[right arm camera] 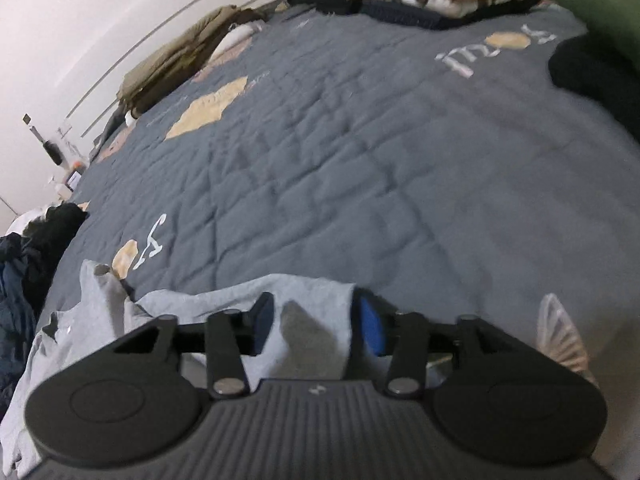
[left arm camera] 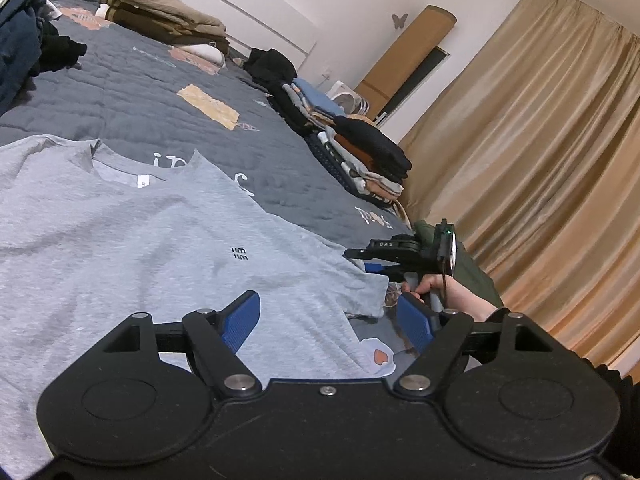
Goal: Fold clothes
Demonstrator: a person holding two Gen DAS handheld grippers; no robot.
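We've got a big open stretch of grey quilt (right arm camera: pixel 360 152) past the grey t-shirt (left arm camera: pixel 120 248), so a gripper can slide across the middle of the bed with nothing in the way. The far edge is blocked by stacks of folded clothes (left arm camera: pixel 360 152), and on the opposite side there's a dark heap of unfolded clothes (left arm camera: pixel 24 40). At the head end a folded tan blanket (left arm camera: pixel 168 16) sits against the wall, and the curtain (left arm camera: pixel 540 140) hangs just beyond the stacks.

Bed (left arm camera: pixel 132 96) covered by grey quilted bedspread, grey T-shirt (left arm camera: pixel 120 240) spread flat at near edge, folded clothes stacks (left arm camera: pixel 360 152) along far right side, tan folded bedding (left arm camera: pixel 168 16) at head, dark clothes heap (left arm camera: pixel 24 48) at left.
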